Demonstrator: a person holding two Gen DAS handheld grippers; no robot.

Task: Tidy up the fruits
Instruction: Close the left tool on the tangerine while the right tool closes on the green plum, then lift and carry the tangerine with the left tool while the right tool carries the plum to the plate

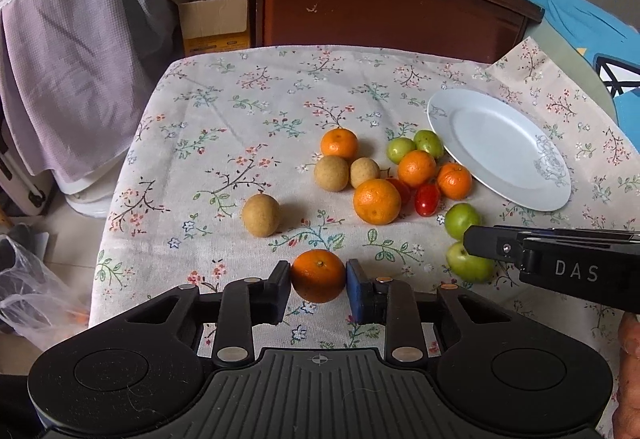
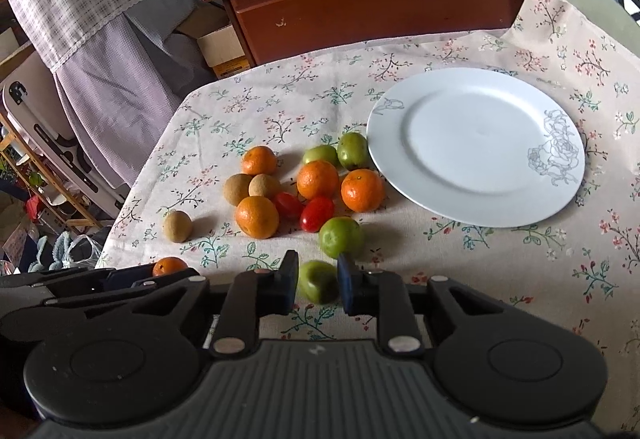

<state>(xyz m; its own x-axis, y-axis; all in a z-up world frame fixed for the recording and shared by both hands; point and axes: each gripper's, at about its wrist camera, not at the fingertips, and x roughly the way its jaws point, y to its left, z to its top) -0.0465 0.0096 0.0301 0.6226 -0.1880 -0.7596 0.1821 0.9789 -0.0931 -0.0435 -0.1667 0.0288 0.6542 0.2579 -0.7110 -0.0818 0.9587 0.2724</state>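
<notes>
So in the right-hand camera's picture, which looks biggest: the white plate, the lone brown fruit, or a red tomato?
1. White plate, by far.
2 and 3. Lone brown fruit and red tomato: they look about alike, so I won't rank them.

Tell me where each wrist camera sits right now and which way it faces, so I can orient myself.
Left wrist: on the left gripper, angled down over the table toward the cabinet; its pads clamp a mandarin; the right gripper pokes in at right.
Right wrist: on the right gripper, same heading; its pads clamp a green fruit; the left gripper shows at left.
Shared: the white plate, the fruit pile, the floral cloth.
</notes>
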